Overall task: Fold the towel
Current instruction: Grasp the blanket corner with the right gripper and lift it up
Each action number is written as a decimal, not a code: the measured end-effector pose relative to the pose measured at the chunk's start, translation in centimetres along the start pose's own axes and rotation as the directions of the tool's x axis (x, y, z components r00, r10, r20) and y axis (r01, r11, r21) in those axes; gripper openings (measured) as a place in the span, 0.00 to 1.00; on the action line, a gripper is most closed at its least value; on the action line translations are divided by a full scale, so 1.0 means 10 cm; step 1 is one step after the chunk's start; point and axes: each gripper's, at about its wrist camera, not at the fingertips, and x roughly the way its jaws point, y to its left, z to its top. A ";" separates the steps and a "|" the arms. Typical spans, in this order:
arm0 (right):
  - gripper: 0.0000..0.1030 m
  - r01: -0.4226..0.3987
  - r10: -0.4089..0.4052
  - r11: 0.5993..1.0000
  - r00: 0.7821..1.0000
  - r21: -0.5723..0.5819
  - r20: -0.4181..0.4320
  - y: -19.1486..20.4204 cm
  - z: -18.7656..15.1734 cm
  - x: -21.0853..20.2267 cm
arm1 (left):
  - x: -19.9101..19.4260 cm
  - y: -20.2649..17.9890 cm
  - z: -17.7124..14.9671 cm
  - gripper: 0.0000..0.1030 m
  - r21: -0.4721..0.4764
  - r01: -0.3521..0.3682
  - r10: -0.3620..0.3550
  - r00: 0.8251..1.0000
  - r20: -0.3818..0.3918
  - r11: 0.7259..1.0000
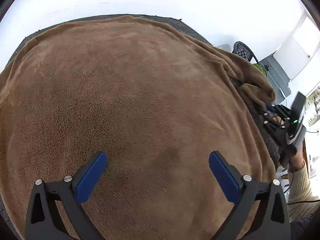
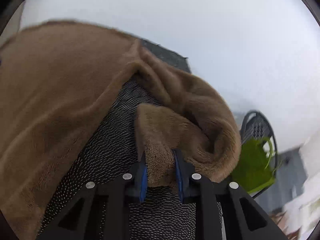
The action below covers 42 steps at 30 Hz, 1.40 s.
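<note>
A brown fleecy towel [image 1: 130,90] lies spread over a dark woven mat [image 1: 186,28] and fills most of the left wrist view. My left gripper [image 1: 158,154] hovers over the towel's near part, open wide, with nothing between its blue pads [image 1: 90,178]. At the right edge the towel's corner is lifted and bunched, and my right gripper [image 1: 267,105] meets it there. In the right wrist view the right gripper [image 2: 159,153] is shut on that folded-over corner [image 2: 160,132], whose pile fills the gap between the pads. Bare mat [image 2: 112,140] shows beneath.
A black mesh chair [image 1: 243,51] stands past the right edge of the mat, with something bright green [image 2: 252,170] by it. A grey cabinet [image 1: 278,74] sits further right. A cream knitted sleeve [image 1: 300,184] holds the right gripper. White wall lies behind.
</note>
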 end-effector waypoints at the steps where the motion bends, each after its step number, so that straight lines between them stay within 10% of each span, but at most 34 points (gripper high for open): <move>1: 0.23 0.006 -0.006 0.999 1.000 0.040 0.017 -0.08 0.01 -0.05 | 0.02 0.01 0.01 1.00 -0.004 0.001 -0.001 1.000 -0.002 1.000; 12: 0.23 0.075 -0.215 0.894 0.937 0.442 0.276 -1.23 0.20 -0.79 | 0.13 -0.06 0.08 1.00 0.007 0.011 -0.011 1.000 -0.020 1.000; 23: 0.23 -0.373 -0.090 0.605 0.846 0.704 0.526 -2.24 0.44 -0.78 | 0.07 -0.03 0.03 1.00 -0.015 0.017 -0.017 1.000 -0.011 1.000; 33: 0.23 -0.491 0.050 0.712 0.749 0.503 0.660 -1.73 1.25 -0.99 | -0.03 0.22 -0.02 1.00 -0.085 0.026 -0.024 0.999 0.027 0.996; 42: 0.23 -0.596 0.334 0.774 0.672 0.215 0.661 -0.60 2.35 -1.01 | -0.25 0.62 -0.17 1.00 -0.173 0.038 -0.023 0.996 0.091 0.984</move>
